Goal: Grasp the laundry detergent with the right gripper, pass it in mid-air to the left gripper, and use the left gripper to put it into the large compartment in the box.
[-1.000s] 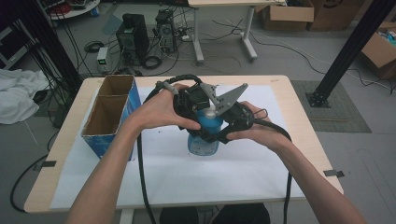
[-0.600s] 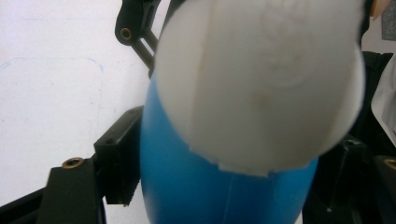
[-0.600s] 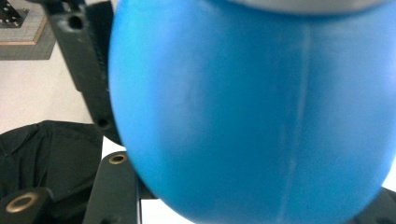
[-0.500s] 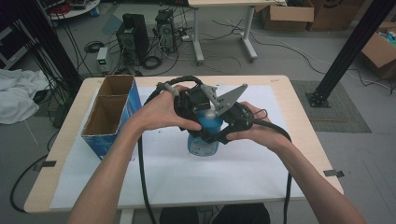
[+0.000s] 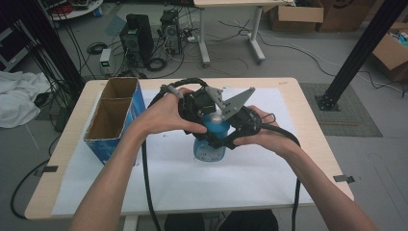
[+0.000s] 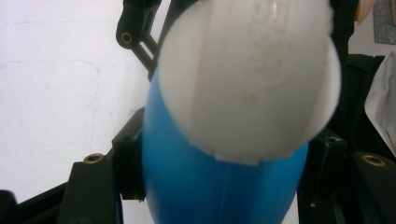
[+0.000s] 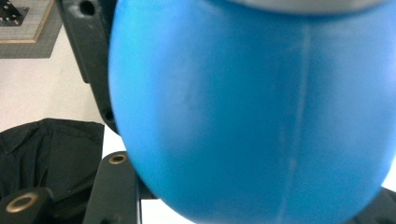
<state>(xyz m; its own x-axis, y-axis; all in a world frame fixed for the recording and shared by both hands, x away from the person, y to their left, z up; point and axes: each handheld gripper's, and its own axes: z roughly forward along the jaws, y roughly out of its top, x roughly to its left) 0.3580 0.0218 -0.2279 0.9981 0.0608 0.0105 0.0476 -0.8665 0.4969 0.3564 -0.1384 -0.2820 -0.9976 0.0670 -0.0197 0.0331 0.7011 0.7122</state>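
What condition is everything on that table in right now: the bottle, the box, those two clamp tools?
Blue bottle: upright on the white sheet, white cap on.
Cardboard box: open at the top, looks empty.
Left gripper: jaws just closed onto the bottle.
Right gripper: shut on the bottle.

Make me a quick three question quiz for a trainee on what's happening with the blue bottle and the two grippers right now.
1. True or false: the blue bottle stands upright on the white sheet.
2. What colour is the bottle's cap?
3. Where is the open cardboard box: A, on the person's left side of the table; B, on the right side; C, on the floor?

Key
1. True.
2. White.
3. A.

Note for the trainer: the right gripper is clamped on the bottle's body, and the left gripper has just been closing, its jaws against the bottle's sides under the cap.
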